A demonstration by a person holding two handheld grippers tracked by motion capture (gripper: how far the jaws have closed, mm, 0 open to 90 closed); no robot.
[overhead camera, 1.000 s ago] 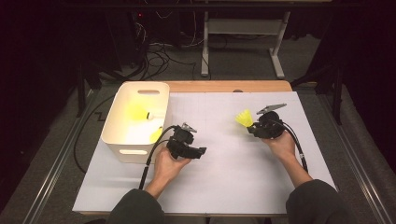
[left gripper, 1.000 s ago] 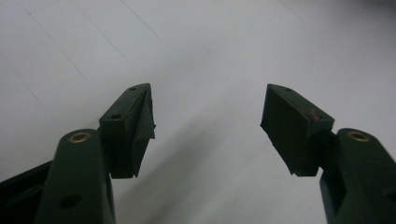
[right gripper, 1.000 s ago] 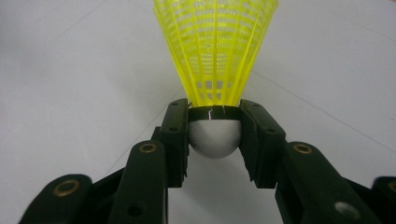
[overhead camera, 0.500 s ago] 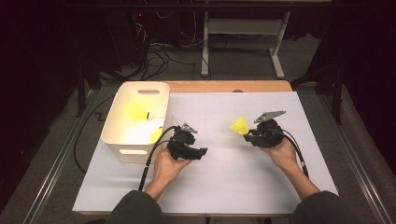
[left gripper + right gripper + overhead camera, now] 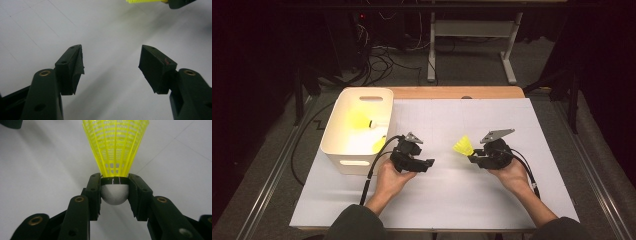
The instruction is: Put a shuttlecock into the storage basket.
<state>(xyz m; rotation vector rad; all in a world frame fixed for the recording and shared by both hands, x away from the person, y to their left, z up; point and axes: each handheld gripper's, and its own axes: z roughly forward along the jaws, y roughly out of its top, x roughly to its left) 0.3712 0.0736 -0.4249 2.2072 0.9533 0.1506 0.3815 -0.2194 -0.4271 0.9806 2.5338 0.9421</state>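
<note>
Yellow shuttlecock [image 5: 115, 147] is clamped by its white cork base between the right gripper's [image 5: 115, 192] jaws, skirt fanning forward, away from the gripper. High view: it [image 5: 463, 146] sits above the white table sheet [image 5: 492, 200], roughly mid-table, skirt aimed left toward the other hand. Can't tell if the skirt touches the sheet.

Right gripper [image 5: 476, 159] held level in the person's right hand [image 5: 512, 175], grey plate on top, cable trailing back along the wrist.

Left gripper [image 5: 428, 164] sits in the left hand [image 5: 389, 179], just right of the bin, pointing right. Jaws spread apart, nothing between them; left gripper view has only bare sheet in the gap [image 5: 111, 65], with the yellow skirt edge [image 5: 145, 1] at the top of frame. The two grippers face each other, near but apart.

White bin [image 5: 343, 155] stands at the sheet's left edge. Two more yellow shuttlecocks inside: one [image 5: 361, 120] mid-bin, one [image 5: 379, 145] by the right wall near the left gripper's cable.
</note>
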